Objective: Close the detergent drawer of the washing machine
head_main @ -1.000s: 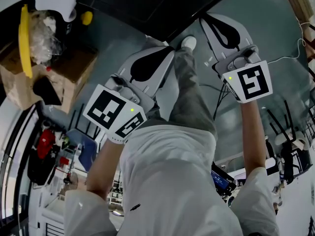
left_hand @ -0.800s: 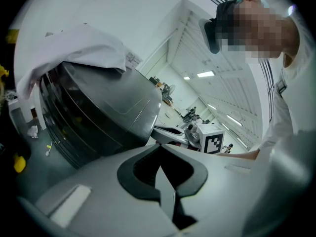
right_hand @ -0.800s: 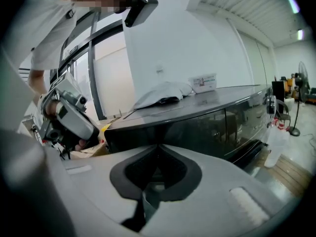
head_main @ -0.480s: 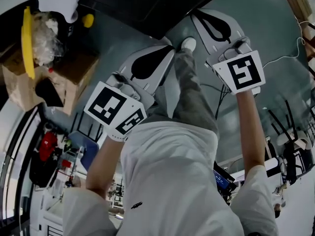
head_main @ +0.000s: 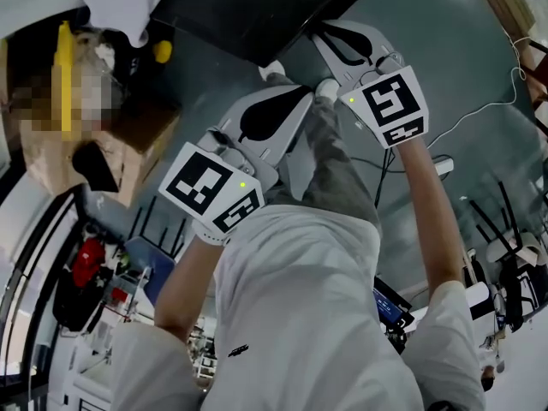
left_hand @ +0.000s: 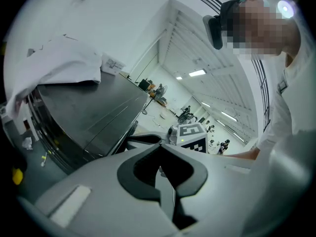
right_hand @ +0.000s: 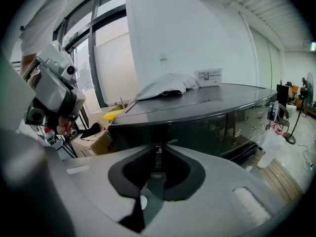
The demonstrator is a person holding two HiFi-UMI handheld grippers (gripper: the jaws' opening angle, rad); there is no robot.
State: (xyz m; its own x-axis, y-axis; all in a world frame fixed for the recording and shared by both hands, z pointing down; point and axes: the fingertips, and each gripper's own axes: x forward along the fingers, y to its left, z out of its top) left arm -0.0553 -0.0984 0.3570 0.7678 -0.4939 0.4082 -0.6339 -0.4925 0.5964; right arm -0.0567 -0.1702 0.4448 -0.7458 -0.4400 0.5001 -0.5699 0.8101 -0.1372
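The dark grey washing machine (head_main: 248, 15) fills the top of the head view, and its glossy front (right_hand: 207, 127) looks flush, with no drawer standing out that I can make out. My right gripper (head_main: 318, 29) points at the machine's front edge. In the right gripper view its jaws (right_hand: 158, 148) are opening, a thin slit apart, with nothing between them. My left gripper (head_main: 301, 94) hangs lower and to the left, clear of the machine (left_hand: 94, 117). Its jaws (left_hand: 159, 145) meet at the tips and hold nothing.
A white cloth (right_hand: 165, 85) and a small white box (right_hand: 210, 76) lie on the machine's top. A cardboard box (head_main: 128, 118) and a yellow object (head_main: 64, 75) stand on the floor at the left. The person's leg and shoe (head_main: 330, 86) are between the grippers. Cables (head_main: 479, 101) run at the right.
In the head view the right gripper has moved up and left to the machine's edge. The left gripper has shifted slightly up and right.
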